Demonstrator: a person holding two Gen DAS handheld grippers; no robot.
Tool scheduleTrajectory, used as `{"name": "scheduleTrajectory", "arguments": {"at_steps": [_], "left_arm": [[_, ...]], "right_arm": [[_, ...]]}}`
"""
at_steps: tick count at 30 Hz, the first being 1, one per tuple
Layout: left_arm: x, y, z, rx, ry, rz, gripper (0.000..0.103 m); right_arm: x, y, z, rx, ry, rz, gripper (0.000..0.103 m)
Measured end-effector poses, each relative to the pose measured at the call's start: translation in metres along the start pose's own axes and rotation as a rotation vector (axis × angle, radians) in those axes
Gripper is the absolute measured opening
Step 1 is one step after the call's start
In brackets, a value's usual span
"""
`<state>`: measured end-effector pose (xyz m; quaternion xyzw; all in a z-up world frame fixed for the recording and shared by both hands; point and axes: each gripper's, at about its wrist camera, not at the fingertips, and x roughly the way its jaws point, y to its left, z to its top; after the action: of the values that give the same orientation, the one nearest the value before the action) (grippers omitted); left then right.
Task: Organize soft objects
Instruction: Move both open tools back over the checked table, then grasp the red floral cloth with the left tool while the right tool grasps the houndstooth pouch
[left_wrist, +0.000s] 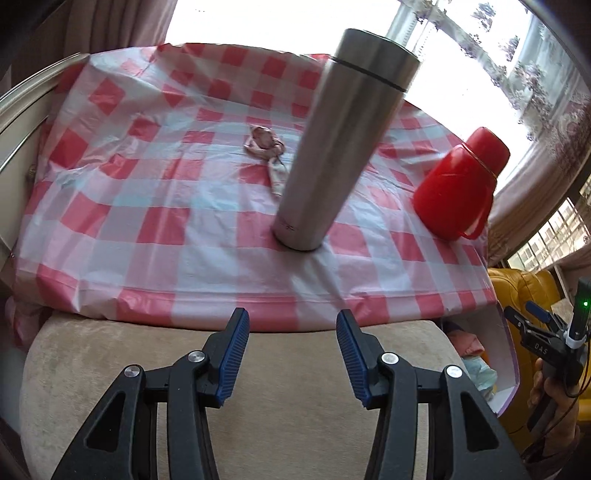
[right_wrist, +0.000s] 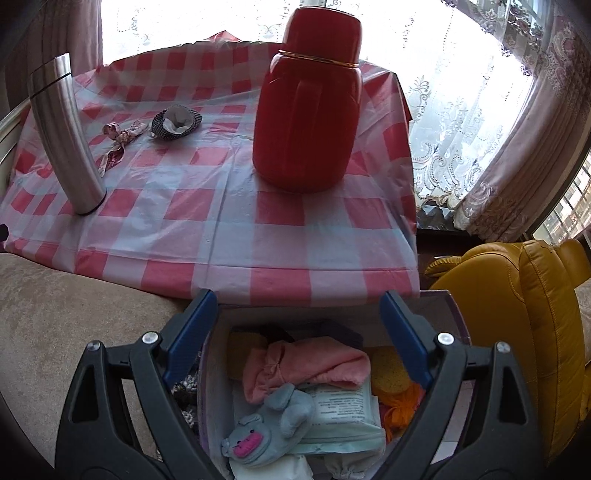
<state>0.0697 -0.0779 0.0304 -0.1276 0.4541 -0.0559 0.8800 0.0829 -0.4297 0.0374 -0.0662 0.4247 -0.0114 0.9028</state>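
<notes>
The right gripper (right_wrist: 297, 332) hangs over the storage box (right_wrist: 458, 314) with its jaws spread and nothing between them; the box already holds a pink towel (right_wrist: 314, 363), a grey plush toy (right_wrist: 271, 424) and a tissue pack (right_wrist: 343, 413); the left gripper (left_wrist: 291, 354), also wide apart and empty, faces the checked tablecloth (left_wrist: 166, 206), likely to fetch the floral scrunchie (left_wrist: 267, 147) beside the steel flask (left_wrist: 340, 147); a checked cloth pouch (right_wrist: 177, 122) lies near the red thermos (right_wrist: 306, 114)

Black left gripper (left_wrist: 291, 354) arms carry ribbed blue pads and silver screws.
</notes>
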Motion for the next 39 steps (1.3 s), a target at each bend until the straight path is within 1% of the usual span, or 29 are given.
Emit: {"name": "scheduleTrajectory", "arguments": {"at_steps": [7,13,18,19,21,25,28,34,39], "left_arm": [[0.002,0.040,0.023,-0.051,-0.023,0.048,0.051],[0.013,0.062,0.052,-0.067,-0.035,0.058,0.051],[0.032,0.076,0.082,-0.083,-0.027,0.043,0.051],[0.035,0.077,0.088,-0.085,-0.025,0.035,0.052],[0.043,0.079,0.101,-0.087,-0.023,0.022,0.057],[0.058,0.081,0.130,-0.084,-0.025,-0.010,0.059],[0.072,0.084,0.151,-0.096,-0.024,-0.047,0.062],[0.116,0.080,0.190,-0.084,0.038,-0.141,0.064],[0.154,0.071,0.214,-0.064,0.072,-0.214,0.068]], "right_arm": [[0.012,0.037,0.022,-0.075,0.000,0.044,0.091],[0.022,0.064,0.049,-0.133,-0.020,0.073,0.091],[0.030,0.084,0.077,-0.181,-0.048,0.087,0.091],[0.032,0.087,0.083,-0.185,-0.052,0.092,0.091],[0.038,0.094,0.095,-0.194,-0.058,0.104,0.091],[0.050,0.109,0.119,-0.219,-0.081,0.119,0.091],[0.063,0.120,0.137,-0.235,-0.092,0.130,0.091],[0.093,0.138,0.175,-0.244,-0.119,0.169,0.092],[0.120,0.150,0.203,-0.239,-0.142,0.199,0.094]]}}
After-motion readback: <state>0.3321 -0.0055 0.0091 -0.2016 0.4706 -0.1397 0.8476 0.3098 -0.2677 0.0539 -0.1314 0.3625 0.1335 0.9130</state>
